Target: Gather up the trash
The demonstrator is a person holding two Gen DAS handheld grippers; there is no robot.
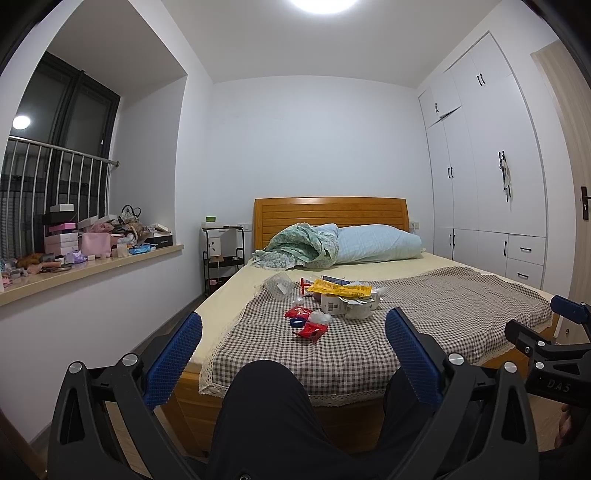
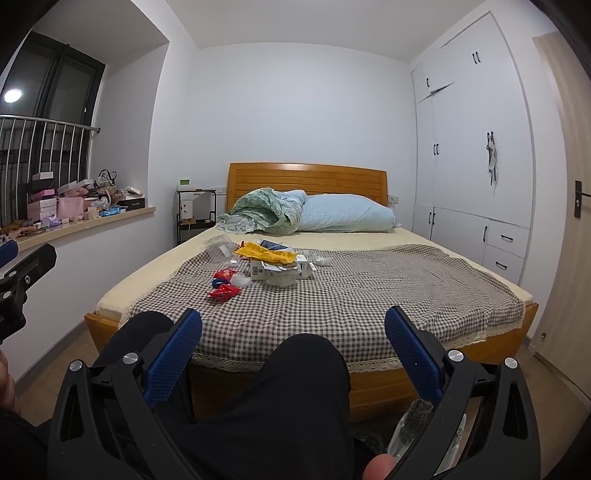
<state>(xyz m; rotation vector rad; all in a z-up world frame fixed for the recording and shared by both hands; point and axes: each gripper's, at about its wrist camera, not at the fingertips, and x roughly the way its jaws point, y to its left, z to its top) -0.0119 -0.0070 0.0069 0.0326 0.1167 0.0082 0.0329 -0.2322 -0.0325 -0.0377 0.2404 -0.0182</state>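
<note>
Trash pile [image 1: 328,302], centre frame, on checked cloth [image 1: 424,317]: uncollected.
Left gripper [image 1: 293,343] and right gripper [image 2: 293,343] spread apart, empty, well short; best approached low, nearest red wrapper [image 1: 308,329] first.

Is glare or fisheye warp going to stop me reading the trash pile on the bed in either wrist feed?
Left wrist view: ceiling light blows out the top edge only; trash pile evenly lit, sharp. Right wrist view: no glare, pile small but clear. Both: walls and wardrobe bow at the edges, corners vignetted.
</note>
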